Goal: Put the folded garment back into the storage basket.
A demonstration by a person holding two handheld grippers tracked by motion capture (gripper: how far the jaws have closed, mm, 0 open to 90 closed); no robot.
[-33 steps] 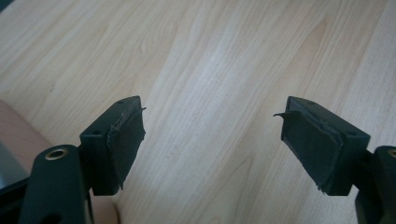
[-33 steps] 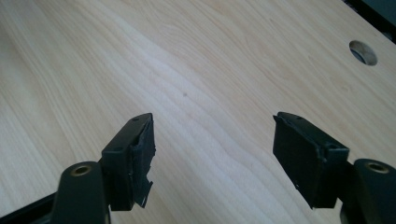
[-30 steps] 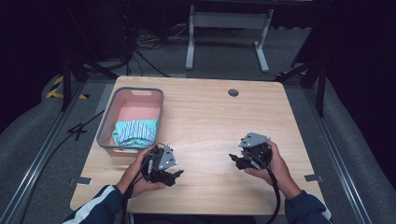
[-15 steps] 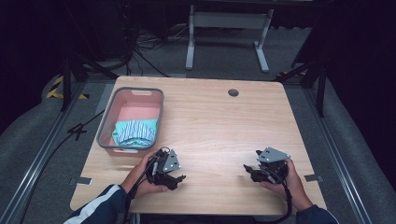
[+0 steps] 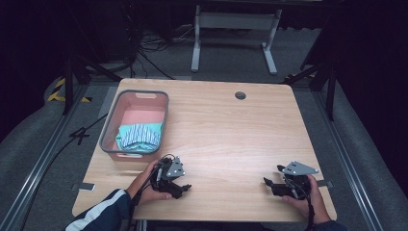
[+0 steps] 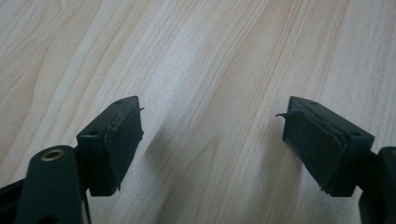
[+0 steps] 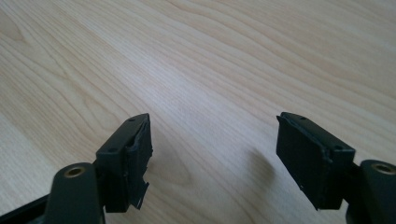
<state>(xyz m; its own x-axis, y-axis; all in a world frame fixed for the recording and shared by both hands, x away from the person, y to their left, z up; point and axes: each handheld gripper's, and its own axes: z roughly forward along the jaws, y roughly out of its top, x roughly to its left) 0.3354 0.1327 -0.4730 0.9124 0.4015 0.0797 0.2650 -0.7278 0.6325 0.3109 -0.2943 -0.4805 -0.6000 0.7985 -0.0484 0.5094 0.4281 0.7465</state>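
Grippers near the table (image 5: 226, 130) front edge — left gripper (image 5: 184, 186) and right gripper (image 5: 267, 183) both spread, empty.

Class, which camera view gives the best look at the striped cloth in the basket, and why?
The high view: the striped cloth lies folded at the near end of the grey basket, fully in sight. The left and right gripper views look past open jaws at bare wooden table, so they tell nothing about it.

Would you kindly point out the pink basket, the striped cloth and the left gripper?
pink basket (image 5: 136, 93): high view, far rim.
striped cloth (image 5: 139, 135): high view, middle of the folded fabric.
left gripper (image 5: 184, 189): high view, between its jaw tips.
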